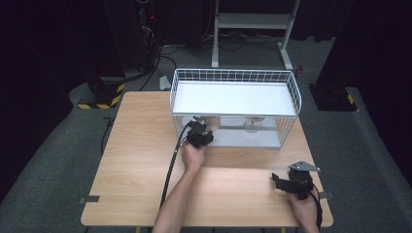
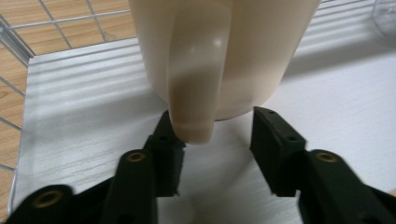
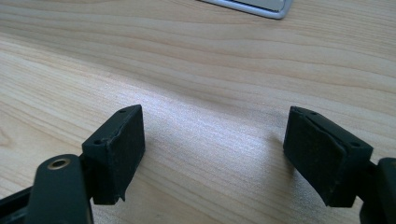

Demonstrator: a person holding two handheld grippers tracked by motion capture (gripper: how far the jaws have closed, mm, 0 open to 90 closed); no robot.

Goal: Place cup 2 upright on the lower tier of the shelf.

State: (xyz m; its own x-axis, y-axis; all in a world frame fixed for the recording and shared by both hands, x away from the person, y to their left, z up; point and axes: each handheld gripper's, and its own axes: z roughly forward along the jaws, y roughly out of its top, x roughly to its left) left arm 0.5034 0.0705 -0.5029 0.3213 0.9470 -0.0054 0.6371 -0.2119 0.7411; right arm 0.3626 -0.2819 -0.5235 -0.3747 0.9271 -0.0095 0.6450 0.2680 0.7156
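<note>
Near the desk's (image 1: pixel 145 194) front right corner the right hand-held gripper (image 3: pixel 212 154) hovers low over bare wood, jaws wide apart and holding nothing. Farther in, at the wire rack's (image 1: pixel 233 77) front left opening, the left hand-held gripper (image 2: pixel 215 140) has its jaws open either side of a cream mug's (image 2: pixel 224 51) handle (image 2: pixel 194 79) (not yet closed on it). The mug stands on the rack's white lower shelf (image 2: pixel 84 116), and a glass (image 1: pixel 251 125) stands farther right.

Bright overhead light on the table (image 1: pixel 145 160) — dark surroundings; soft close-up blur, striped shadows, faint glare on the mug (image 2: pixel 219 51).
</note>
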